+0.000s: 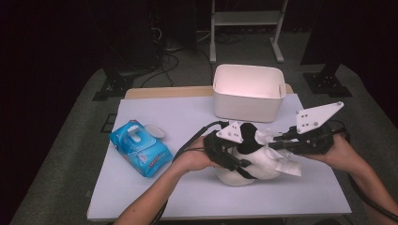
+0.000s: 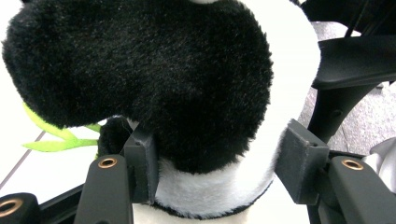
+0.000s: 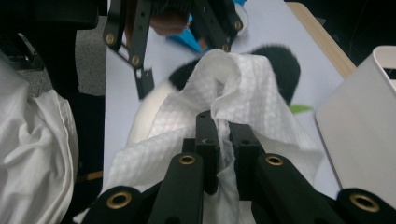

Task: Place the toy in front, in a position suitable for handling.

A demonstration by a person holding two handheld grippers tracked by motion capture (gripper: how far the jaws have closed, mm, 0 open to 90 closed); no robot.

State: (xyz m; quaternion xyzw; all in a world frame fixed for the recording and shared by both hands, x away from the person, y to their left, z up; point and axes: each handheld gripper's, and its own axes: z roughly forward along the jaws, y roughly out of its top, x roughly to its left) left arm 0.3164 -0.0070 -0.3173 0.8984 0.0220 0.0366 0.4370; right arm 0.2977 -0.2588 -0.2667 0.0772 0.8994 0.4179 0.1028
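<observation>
A black and white plush toy rests on the table's pale cover, at its middle. My left gripper comes at it from the left, and in the left gripper view my left gripper has its pads pressed on either side of the plush toy, just below the black head. A white wet wipe is draped over the toy's right side. My right gripper is shut on a fold of the wipe, with the toy's black fur just beyond.
A blue pack of wipes with its lid flipped up lies at the left. A white bin stands at the table's far edge, close to the right gripper. A green strip pokes out from beside the toy.
</observation>
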